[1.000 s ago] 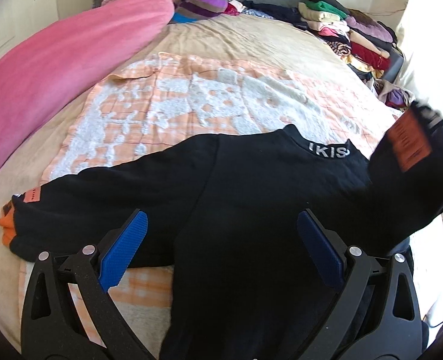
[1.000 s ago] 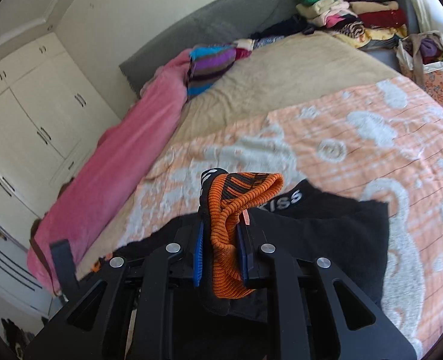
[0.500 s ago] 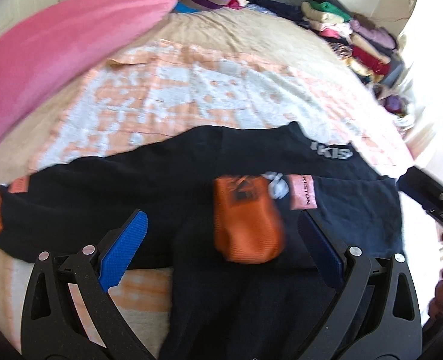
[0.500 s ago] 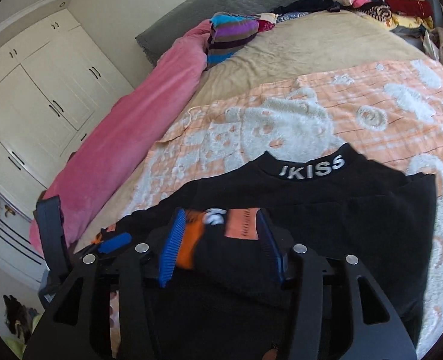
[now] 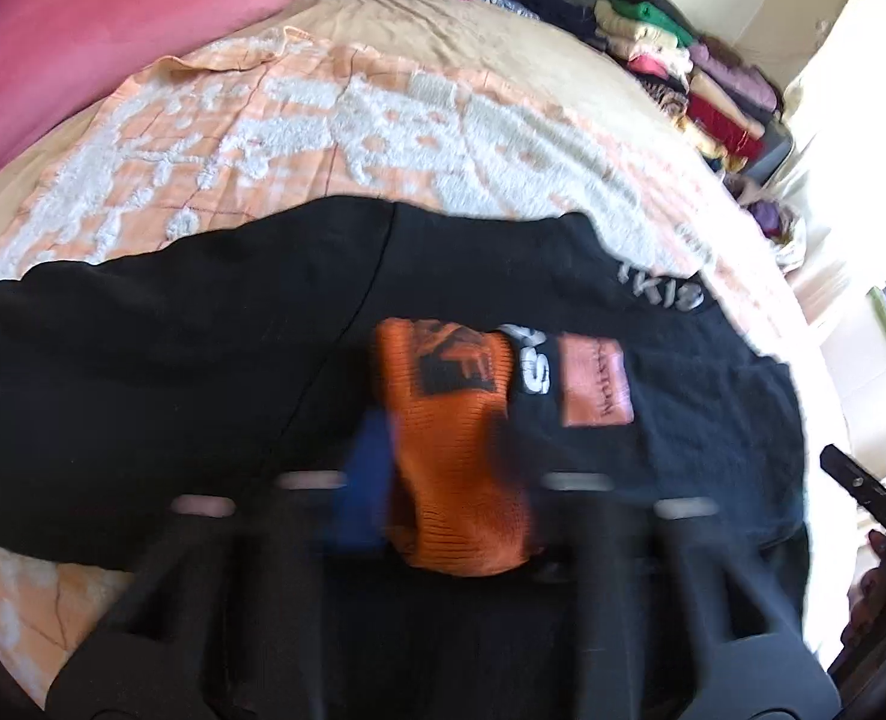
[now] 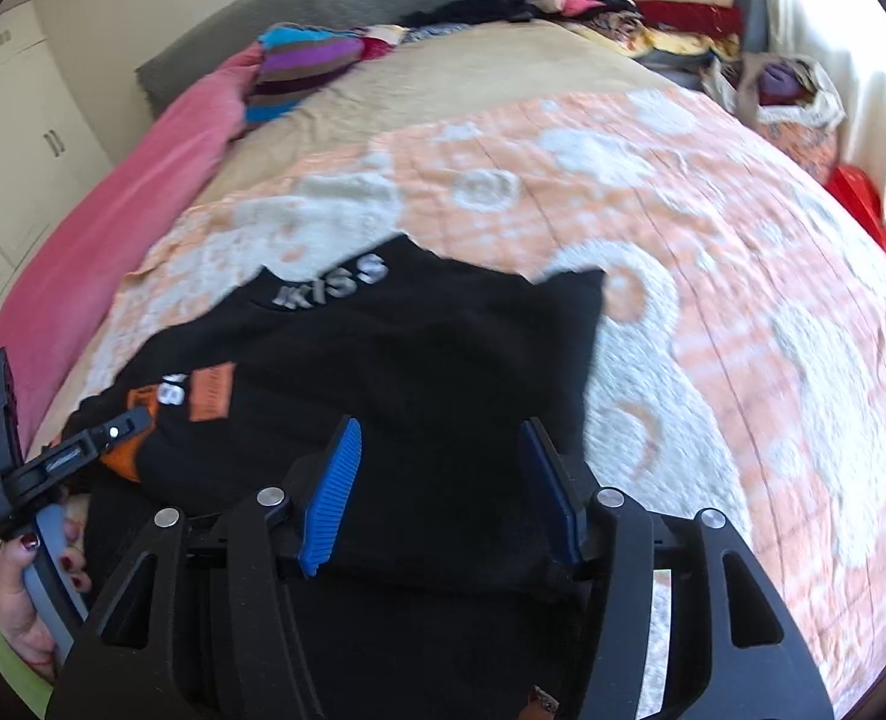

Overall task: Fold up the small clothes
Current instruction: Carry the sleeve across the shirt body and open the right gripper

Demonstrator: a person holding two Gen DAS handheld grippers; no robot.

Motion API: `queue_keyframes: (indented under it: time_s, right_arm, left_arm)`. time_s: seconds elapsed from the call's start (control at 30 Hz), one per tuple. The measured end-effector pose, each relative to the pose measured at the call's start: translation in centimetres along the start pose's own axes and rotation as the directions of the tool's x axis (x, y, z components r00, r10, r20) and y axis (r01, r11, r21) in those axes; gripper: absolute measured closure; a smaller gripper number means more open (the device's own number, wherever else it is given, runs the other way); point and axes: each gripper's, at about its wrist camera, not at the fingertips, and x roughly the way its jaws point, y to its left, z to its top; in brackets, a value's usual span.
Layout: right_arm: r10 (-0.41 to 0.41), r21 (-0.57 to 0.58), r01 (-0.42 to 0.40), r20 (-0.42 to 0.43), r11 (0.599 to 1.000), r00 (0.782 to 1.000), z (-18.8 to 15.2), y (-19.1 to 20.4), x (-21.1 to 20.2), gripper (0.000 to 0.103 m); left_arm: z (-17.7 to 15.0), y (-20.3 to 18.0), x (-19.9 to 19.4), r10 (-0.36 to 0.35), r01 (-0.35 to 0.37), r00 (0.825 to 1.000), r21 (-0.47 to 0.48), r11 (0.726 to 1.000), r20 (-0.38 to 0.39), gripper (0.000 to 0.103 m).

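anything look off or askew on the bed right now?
Nothing damaged or spilled. The black sweater is only half folded: one sleeve lies across the chest with its orange cuff between the left gripper fingers, which have just been closing; the other sleeve is stretched out sideways. The right gripper is open.

Sweater [image 6: 383, 360] on blanket [image 6: 713, 252] (cuff [image 5: 455, 450] atop).

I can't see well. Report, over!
Left gripper closing around orange ribbed cuff. Right gripper opening, empty, over black sweater. Nothing in the way.
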Motion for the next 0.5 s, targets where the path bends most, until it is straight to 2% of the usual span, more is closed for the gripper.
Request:
queue_keyframes:
  time_s: [0.1, 0.17, 0.27, 0.33, 0.47, 0.5]
  right_arm:
    - [-0.006, -0.010, 0.006, -0.008, 1.000, 1.000, -0.4, -0.1, 0.4, 0.049]
    - [0.004, -0.013, -0.004, -0.005, 1.000, 1.000, -0.4, 0.0, 0.5, 0.049]
    - [-0.005, -0.045, 0.004, -0.018, 0.999, 1.000, -0.3, 0.7, 1.2, 0.049]
    - [-0.035, -0.064, 0.032, -0.044, 0.997, 0.998, -0.4, 1.0, 2.1, 0.049]
    - [-0.100, -0.072, 0.095, -0.066, 0.993, 0.993, -0.5, 1.2, 3.1, 0.049]
    - [-0.129, -0.080, 0.125, -0.057, 0.989, 0.990, -0.5, 1.3, 2.9, 0.049]
  left_arm:
    - [0.3, -0.5, -0.9, -0.003, 0.002, 1.000, 0.048, 0.999, 0.019, 0.094]
    - [0.8, -1.1, -2.0, 0.041, -0.044, 0.998, 0.098, 0.994, 0.042, 0.094]
    - [1.1, -0.8, -2.7, 0.104, -0.110, 0.993, 0.107, 0.988, 0.060, 0.092]
    - [0.8, -0.8, -1.8, 0.152, -0.155, 0.988, 0.141, 0.978, 0.032, 0.069]
    - [0.0, -0.1, -0.4, 0.168, -0.166, 0.986, 0.140, 0.976, -0.004, 0.063]
    - [0.1, -0.2, -0.6, 0.166, -0.165, 0.986, 0.145, 0.976, 0.000, 0.057]
